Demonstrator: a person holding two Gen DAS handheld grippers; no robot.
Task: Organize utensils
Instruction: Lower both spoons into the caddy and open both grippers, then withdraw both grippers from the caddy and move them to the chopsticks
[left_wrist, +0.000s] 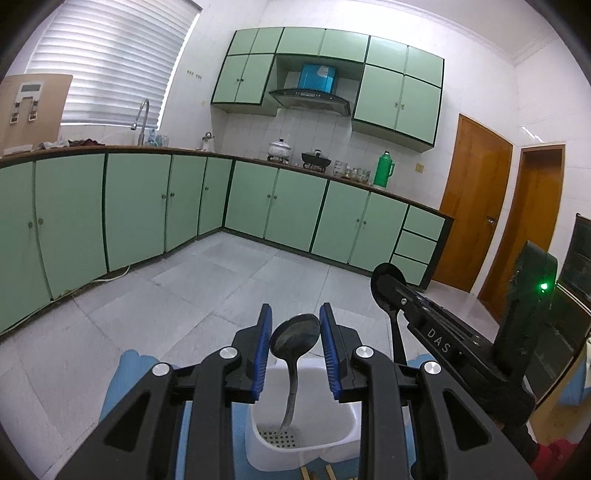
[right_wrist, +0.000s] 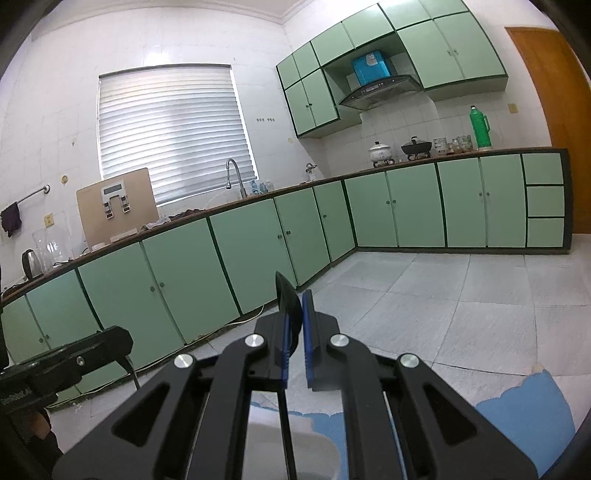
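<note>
In the left wrist view a dark metal spoon (left_wrist: 295, 343) stands upright in a white plastic utensil holder (left_wrist: 347, 439), bowl end up. My left gripper (left_wrist: 295, 321) is open with its blue pads (left_wrist: 264, 343) on either side of the spoon's bowl, not touching it. My right gripper (right_wrist: 295, 314) is shut on a black ladle (right_wrist: 287, 299) and holds it upright. The same ladle (left_wrist: 388, 284) and the right gripper show at the right of the left wrist view, beside the holder. The holder's white rim (right_wrist: 317, 454) shows below the right gripper.
A blue cloth (left_wrist: 125, 369) covers the surface under the holder. Wooden chopstick ends (left_wrist: 317, 472) show at the bottom edge. Green floor cabinets (left_wrist: 147, 206) and a grey tiled floor (left_wrist: 207, 288) lie beyond. A dark screen (left_wrist: 580, 258) stands at the right.
</note>
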